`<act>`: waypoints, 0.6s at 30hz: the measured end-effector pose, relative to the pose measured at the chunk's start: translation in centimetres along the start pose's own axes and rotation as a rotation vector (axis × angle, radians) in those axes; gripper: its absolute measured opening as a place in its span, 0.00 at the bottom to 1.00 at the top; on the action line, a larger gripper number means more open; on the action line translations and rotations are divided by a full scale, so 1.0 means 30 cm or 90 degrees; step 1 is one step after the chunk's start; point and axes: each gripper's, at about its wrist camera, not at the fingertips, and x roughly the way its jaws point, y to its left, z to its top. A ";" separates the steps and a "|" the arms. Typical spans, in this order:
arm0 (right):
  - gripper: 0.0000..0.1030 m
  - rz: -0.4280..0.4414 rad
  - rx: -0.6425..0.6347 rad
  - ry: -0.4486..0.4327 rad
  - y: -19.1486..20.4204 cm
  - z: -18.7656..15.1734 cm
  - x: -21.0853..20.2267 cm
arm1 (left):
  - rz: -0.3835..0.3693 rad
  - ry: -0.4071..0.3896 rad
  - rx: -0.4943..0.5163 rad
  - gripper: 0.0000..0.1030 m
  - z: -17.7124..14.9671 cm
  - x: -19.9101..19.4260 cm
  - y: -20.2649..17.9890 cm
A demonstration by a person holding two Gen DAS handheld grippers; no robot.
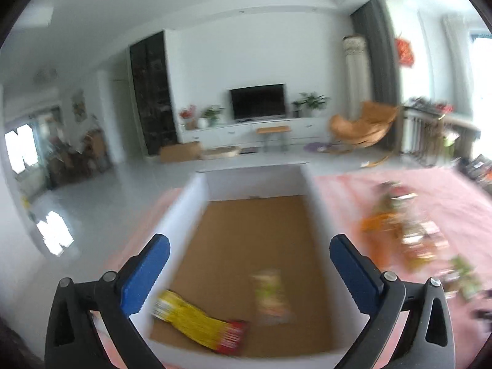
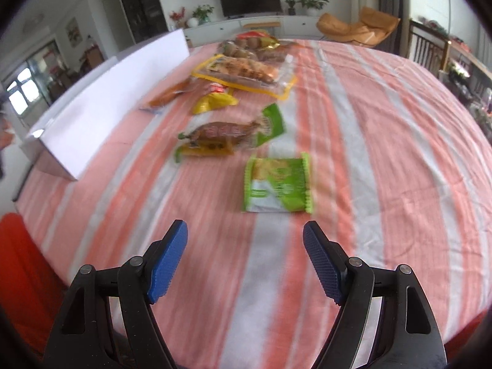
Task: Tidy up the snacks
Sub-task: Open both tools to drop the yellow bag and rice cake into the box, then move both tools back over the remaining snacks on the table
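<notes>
My left gripper (image 1: 249, 246) is open and empty, held above a white box (image 1: 184, 200) with a brown cardboard floor. A yellow and red snack packet (image 1: 200, 323) and a green and pink packet (image 1: 272, 295) lie inside the box. My right gripper (image 2: 245, 230) is open and empty above the striped cloth, just short of a green snack packet (image 2: 278, 186). Further off lie a brown packet (image 2: 221, 136), a yellow packet (image 2: 213, 101), a large clear pack with a yellow edge (image 2: 246, 73) and more snacks (image 2: 252, 43). The white box (image 2: 101, 107) stands to the left.
A pink and white striped cloth (image 2: 384, 153) covers the table. Loose snacks (image 1: 402, 233) lie blurred right of the box in the left wrist view. A red object (image 2: 18, 261) sits at the table's near left. Behind is a living room with a TV (image 1: 258, 101) and an orange chair (image 1: 363, 126).
</notes>
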 end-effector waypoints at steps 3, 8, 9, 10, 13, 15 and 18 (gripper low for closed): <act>0.78 -0.010 0.013 0.019 -0.033 0.006 0.025 | -0.073 0.040 -0.017 1.00 -0.035 -0.065 -0.117; 0.78 -0.065 -0.039 0.050 -0.056 0.072 0.099 | -0.185 0.175 0.037 1.00 -0.165 -0.044 -0.426; 0.78 -0.079 -0.039 0.047 -0.075 0.098 0.116 | -0.193 0.197 0.055 1.00 -0.196 -0.024 -0.484; 0.78 -0.093 -0.029 0.041 -0.104 0.124 0.132 | -0.192 0.219 0.083 1.00 -0.232 0.011 -0.548; 0.79 -0.109 0.013 0.028 -0.182 0.171 0.159 | -0.159 0.258 0.156 1.00 -0.330 0.108 -0.664; 0.83 -0.121 0.031 0.017 -0.217 0.177 0.161 | -0.142 0.280 0.169 1.00 -0.378 0.169 -0.713; 0.86 -0.122 0.032 -0.014 -0.231 0.148 0.147 | -0.119 0.299 0.161 1.00 -0.414 0.247 -0.725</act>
